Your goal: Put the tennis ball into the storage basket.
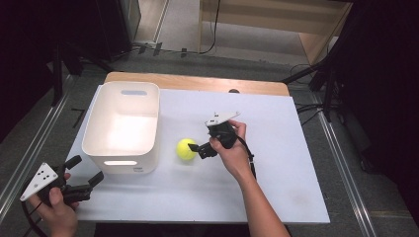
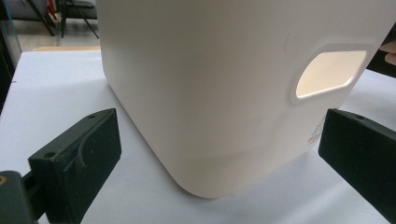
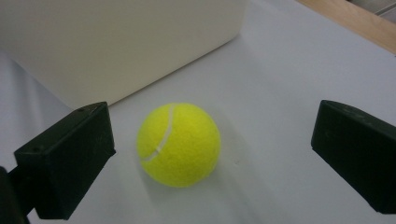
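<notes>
The ball [image 1: 187, 149] lies on the desk [image 1: 276, 163] just right of the bin [image 1: 123, 127], with the right tongs [image 1: 201, 149] spread wide beside it, likely to grab it, while the left tongs [image 1: 89, 173], also wide, wait near the bin's front corner.

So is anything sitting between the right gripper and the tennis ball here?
Nothing visible. The right gripper is open, and the tennis ball lies on bare table just ahead of its jaws. The white bin stands beside the ball, off that line.

White table [image 1: 276, 148]: bin [image 1: 122, 128], tennis ball [image 1: 187, 149].
</notes>
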{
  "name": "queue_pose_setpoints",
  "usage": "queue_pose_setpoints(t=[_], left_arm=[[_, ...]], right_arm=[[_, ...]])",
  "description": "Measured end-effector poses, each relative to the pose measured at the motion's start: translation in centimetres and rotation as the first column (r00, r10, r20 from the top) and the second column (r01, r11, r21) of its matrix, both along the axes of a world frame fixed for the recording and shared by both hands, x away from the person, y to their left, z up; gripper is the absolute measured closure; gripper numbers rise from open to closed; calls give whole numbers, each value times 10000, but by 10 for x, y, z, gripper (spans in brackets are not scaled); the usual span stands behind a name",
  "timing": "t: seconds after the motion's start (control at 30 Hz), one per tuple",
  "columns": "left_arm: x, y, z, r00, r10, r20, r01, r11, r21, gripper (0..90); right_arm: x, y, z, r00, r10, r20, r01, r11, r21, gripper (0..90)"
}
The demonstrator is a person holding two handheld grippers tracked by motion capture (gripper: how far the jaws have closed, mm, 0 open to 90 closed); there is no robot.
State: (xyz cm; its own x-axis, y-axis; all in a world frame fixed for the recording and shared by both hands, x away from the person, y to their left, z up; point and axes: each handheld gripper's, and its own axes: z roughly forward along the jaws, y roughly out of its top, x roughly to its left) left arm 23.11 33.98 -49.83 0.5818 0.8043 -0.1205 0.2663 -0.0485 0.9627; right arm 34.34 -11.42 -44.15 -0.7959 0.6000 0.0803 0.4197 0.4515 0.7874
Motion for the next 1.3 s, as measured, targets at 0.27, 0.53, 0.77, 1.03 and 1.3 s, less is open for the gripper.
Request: queue_pose_setpoints(t=[0.27,0.53,0.77,1.03,1.3], left_arm=[[1,-1,0,10000,-10,14,10,10000,83,0],[1,-1,0,10000,-34,31,33,9999,150,0],[0,-1,0,10000,-25,17,25,10000,92,0],[0,-1,0,10000,-53,-8,53,10000,78,0],[1,-1,0,10000,-69,11,68,9999,134,0]], right_arm=[[4,15,-10,9968,522,-599,-558,9966,-608,0],[8,27,-19,9899,933,-1063,-1043,9892,-1031,32],[11,35,-26,9854,780,-1514,-1035,9803,-1683,46],[15,44,-34,9798,711,-1869,-1096,9727,-2047,112],[17,51,-41,9791,520,-1964,-1027,9607,-2577,161]])
